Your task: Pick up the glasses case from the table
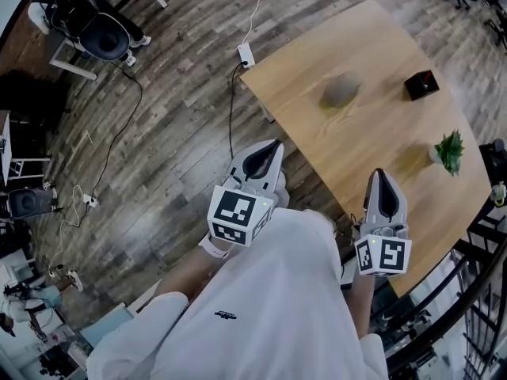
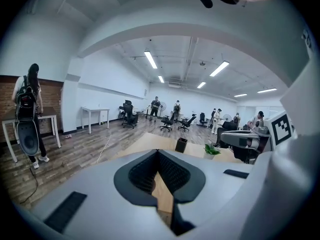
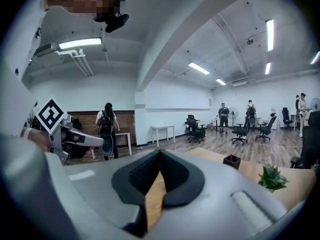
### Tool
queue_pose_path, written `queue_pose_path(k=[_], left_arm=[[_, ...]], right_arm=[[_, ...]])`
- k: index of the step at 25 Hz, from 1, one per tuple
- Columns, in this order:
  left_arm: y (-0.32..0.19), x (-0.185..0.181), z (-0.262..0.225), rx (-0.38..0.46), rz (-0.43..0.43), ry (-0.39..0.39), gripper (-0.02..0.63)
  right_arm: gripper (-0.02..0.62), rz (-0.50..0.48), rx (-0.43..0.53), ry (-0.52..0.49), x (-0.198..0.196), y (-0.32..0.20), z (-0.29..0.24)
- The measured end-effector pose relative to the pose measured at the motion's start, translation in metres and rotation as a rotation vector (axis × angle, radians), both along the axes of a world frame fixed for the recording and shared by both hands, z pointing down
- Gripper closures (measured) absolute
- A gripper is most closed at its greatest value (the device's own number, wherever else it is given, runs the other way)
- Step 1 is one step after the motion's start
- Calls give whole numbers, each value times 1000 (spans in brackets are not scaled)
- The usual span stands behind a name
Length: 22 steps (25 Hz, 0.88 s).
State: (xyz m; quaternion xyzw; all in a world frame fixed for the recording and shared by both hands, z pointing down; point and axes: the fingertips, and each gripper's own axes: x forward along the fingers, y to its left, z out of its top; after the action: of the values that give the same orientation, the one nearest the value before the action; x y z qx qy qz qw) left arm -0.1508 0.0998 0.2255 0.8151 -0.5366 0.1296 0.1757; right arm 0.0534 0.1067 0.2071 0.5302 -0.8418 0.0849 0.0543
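On the table, the grey glasses case is laid. By the table's near edge, the left gripper and right gripper are held shut and empty.

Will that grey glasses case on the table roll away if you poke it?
Probably not. The glasses case looks like a low rounded lump lying flat on the table, so it would likely slide on the smooth wood, not roll. Its domed top might slip when pinched. It looks small, so probably light.
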Motion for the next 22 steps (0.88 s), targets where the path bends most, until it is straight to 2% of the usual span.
queue_pose_path(k=[8, 22], left_arm=[[-39, -5, 8, -7, 55, 31, 600], [-82, 7, 33, -64, 85, 3, 600]], right_arm=[[586, 9, -30, 15, -30, -37, 10], [585, 27, -62, 6, -24, -86, 29]])
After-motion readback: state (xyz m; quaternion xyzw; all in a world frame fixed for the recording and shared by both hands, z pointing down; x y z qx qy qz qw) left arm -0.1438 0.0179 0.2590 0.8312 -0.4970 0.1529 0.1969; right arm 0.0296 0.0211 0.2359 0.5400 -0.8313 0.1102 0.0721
